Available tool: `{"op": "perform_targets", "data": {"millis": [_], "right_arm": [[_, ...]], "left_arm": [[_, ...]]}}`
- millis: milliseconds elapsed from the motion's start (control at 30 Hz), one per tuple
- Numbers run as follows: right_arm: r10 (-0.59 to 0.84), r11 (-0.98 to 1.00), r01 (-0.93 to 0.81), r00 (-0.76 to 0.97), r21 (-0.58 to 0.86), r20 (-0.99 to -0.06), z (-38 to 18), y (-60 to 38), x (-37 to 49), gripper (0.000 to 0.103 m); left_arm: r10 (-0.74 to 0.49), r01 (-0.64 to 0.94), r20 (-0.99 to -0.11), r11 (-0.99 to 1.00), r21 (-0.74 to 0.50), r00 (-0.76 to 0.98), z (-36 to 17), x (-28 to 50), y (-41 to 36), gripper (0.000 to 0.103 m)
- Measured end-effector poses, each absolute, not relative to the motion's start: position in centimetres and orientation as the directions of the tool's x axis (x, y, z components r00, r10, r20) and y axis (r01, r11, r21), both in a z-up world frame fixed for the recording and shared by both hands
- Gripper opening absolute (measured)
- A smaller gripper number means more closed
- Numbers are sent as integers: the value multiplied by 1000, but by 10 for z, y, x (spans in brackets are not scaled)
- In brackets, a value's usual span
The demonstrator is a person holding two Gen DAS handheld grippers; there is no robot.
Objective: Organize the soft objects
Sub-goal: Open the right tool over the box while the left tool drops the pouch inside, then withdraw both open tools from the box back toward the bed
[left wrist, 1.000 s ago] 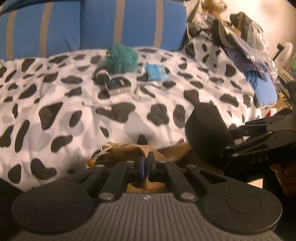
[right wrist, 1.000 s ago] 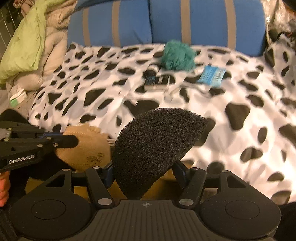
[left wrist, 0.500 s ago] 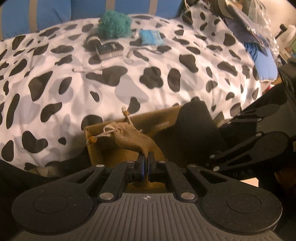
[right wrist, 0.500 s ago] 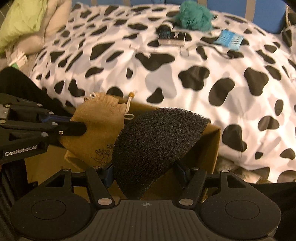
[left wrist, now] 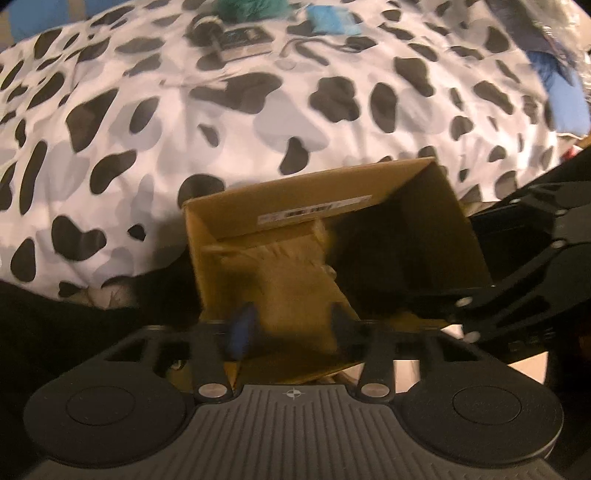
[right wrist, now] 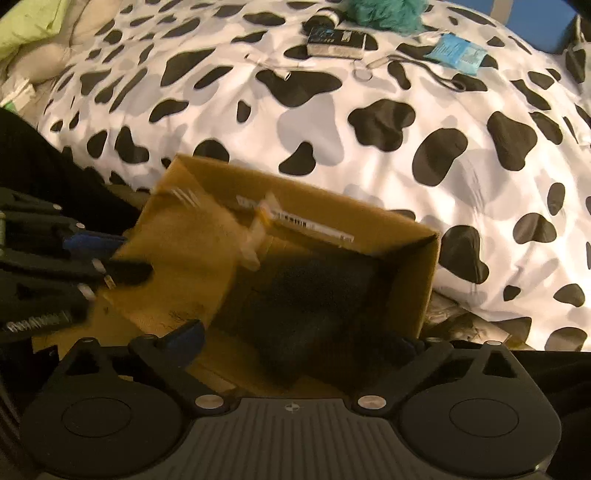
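Cardboard box point(left wrist: 207, 236) sits open at the near edge of a bed covered by a cow-print blanket point(left wrist: 258, 122), and both grippers point steeply down into it. The left gripper point(left wrist: 290, 325) has its jaws opening; the tan burlap pouch point(left wrist: 295, 280) lies blurred between and just beyond its fingertips, over the left half of the box, and the pads no longer look pressed against it. In the right wrist view the same pouch point(right wrist: 192, 258) is a smeared tan shape by the left gripper point(right wrist: 122, 258), with its drawstring point(right wrist: 258, 229) streaking above it. The right gripper point(right wrist: 299, 339) has its jaws opening too, already spread wide, and the black foam piece point(right wrist: 306, 306) sits low in the box's shadowed right half, between the fingers but clear of both pads. At the far side of the blanket lie a teal fluffy ball point(right wrist: 380, 14), a dark flat packet point(right wrist: 336, 40) and a blue wrapper point(right wrist: 458, 53).
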State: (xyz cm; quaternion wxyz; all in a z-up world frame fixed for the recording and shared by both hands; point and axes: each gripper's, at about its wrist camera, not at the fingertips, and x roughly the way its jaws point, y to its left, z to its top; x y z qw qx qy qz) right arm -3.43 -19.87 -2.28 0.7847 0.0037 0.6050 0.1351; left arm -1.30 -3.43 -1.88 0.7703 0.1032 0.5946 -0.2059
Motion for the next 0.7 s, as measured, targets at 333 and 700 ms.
{"op": "perform_targets", "data": {"millis": [333,700], "right_arm": [[190,973,-173,221,153,-956,-26,-203,-30,103],[153,984,-121,224,129,-962,-27,-210,-25,103]], "left_arm": [[-170,404,-967,911,-81,190,-23,-8,-33,59],[-172,366,-967,926,-94,188,-25,-1,-32,59]]}}
